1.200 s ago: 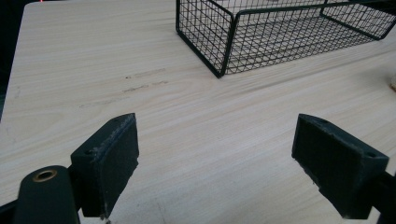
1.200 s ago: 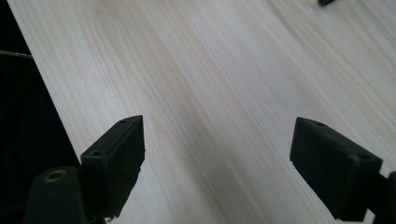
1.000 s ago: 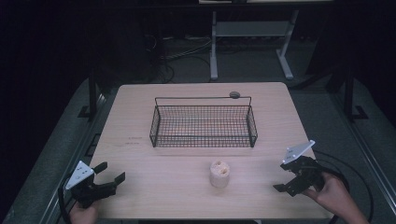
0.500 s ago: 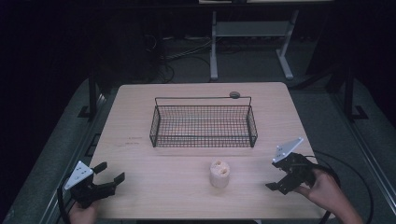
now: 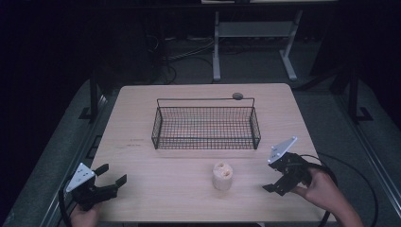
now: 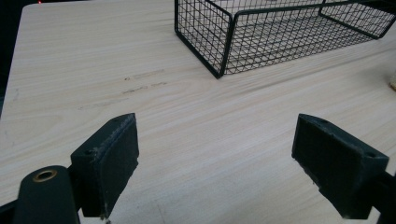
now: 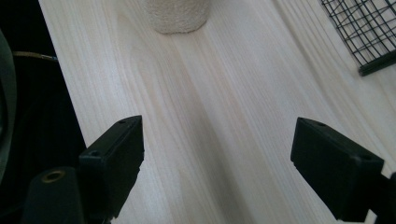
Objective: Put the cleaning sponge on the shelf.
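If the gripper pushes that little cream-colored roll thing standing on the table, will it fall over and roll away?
Probably it could. The cream roll stands upright on a flat end, so a high push may tip it. Its round sides suggest it would then roll on the smooth table. Its surface looks rough and woven, so the open right gripper likely won't slip.

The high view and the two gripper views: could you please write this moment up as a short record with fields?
Surface: light wooden table
Object nearest the grippers: pale cylindrical roll, upright, near the front edge
Container: black wire basket, apparently empty, behind the roll
Small item: dark round thing by the basket's far rim
Left gripper: open, at the front left corner, holding nothing
Right gripper: open, right of the roll, jaws facing it, apart from it
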`<move>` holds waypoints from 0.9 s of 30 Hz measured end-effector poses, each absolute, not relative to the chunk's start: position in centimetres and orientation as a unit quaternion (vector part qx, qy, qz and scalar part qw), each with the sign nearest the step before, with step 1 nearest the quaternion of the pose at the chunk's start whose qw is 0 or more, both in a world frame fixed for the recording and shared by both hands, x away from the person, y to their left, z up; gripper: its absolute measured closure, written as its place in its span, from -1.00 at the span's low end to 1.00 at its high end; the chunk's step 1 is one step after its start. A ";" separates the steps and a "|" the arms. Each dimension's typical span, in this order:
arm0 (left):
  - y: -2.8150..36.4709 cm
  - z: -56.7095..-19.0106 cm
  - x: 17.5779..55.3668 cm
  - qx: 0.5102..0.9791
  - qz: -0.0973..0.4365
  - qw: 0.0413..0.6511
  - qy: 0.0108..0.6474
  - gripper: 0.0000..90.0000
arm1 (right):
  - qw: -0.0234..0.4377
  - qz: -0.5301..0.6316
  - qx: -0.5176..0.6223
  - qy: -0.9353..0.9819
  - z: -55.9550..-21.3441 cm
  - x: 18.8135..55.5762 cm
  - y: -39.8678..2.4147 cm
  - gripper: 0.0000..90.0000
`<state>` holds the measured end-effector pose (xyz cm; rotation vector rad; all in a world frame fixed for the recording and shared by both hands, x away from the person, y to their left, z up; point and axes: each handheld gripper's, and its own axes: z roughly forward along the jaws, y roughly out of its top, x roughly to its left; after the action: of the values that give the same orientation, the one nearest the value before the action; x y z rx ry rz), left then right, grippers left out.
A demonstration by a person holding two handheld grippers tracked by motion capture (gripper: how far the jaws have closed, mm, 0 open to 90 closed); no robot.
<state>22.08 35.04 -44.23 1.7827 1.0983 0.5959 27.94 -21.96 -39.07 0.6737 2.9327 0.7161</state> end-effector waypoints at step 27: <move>35.1 -44.2 22.1 0.725 0.243 0.464 0.446 -0.69 | 0.011 0.222 0.182 0.958 -38.0 28.9 -18.2 -0.64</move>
<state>22.14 35.11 -44.23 1.7820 1.0968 0.5962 28.86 -18.17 -37.98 0.5666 2.9896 0.6918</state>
